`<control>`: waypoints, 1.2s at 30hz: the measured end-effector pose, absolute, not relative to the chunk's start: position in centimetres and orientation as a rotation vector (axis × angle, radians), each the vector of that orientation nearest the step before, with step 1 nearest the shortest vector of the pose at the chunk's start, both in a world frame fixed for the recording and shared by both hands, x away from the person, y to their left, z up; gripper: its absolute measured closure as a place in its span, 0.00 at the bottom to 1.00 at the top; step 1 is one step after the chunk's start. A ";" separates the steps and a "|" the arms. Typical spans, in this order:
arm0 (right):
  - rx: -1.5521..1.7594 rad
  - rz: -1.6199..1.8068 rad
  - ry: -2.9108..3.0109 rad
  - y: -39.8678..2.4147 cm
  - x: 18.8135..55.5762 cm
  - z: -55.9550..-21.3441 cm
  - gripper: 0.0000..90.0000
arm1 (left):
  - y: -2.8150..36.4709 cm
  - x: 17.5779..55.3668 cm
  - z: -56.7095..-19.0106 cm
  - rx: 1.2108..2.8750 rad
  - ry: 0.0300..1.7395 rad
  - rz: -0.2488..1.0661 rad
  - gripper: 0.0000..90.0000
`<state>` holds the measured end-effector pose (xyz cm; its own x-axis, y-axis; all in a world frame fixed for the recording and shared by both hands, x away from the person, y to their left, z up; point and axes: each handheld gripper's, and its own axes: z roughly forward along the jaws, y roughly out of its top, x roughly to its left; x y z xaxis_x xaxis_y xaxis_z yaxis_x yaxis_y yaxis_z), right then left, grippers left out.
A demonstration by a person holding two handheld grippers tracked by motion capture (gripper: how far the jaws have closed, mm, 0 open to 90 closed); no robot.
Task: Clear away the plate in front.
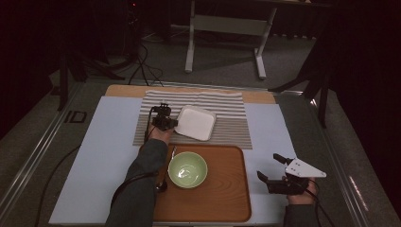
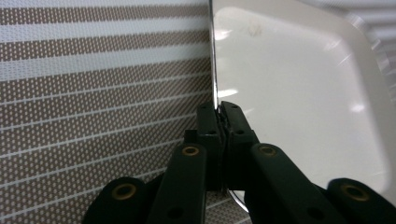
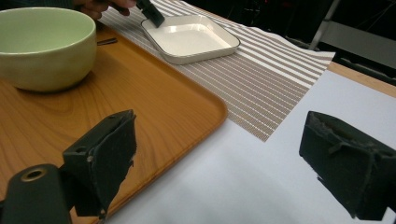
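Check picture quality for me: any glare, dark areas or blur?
High view: room behind the table dark, tabletop readable. Left gripper view: bright glare on the white dish, its rim sharp, the near jaws soft. Right gripper view: evenly lit, the near jaws blurred, the green bowl clear.

Thing: white square dish (image 1: 196, 122)
Look: shiny, rounded corners, low raised rim, nothing inside it
Pose: sits flat, turned a bit like a diamond
Place: on the striped mat (image 1: 227, 101) at the far side of the worktop (just past the wooden tray (image 1: 222, 189))
Grip: its left rim is pinched between two black pads
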<state>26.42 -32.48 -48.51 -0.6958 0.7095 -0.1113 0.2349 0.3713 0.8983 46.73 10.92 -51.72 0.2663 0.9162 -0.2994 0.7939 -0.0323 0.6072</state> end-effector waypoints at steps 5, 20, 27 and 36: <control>0.815 1.291 2.147 -32.5 26.4 -48.5 0.12 | 10.8 46.6 -50.7 1.851 1.519 0.239 1.00; 0.820 1.298 2.138 -32.6 26.4 -48.5 0.12 | 10.1 45.6 -46.2 1.872 1.367 0.275 0.99; 0.825 1.298 2.136 -32.7 26.3 -48.5 0.12 | 10.0 44.3 -43.7 1.888 1.277 0.298 0.99; 0.832 1.298 2.129 -32.8 26.4 -48.5 0.12 | 9.5 42.3 -40.7 1.927 1.147 0.296 0.99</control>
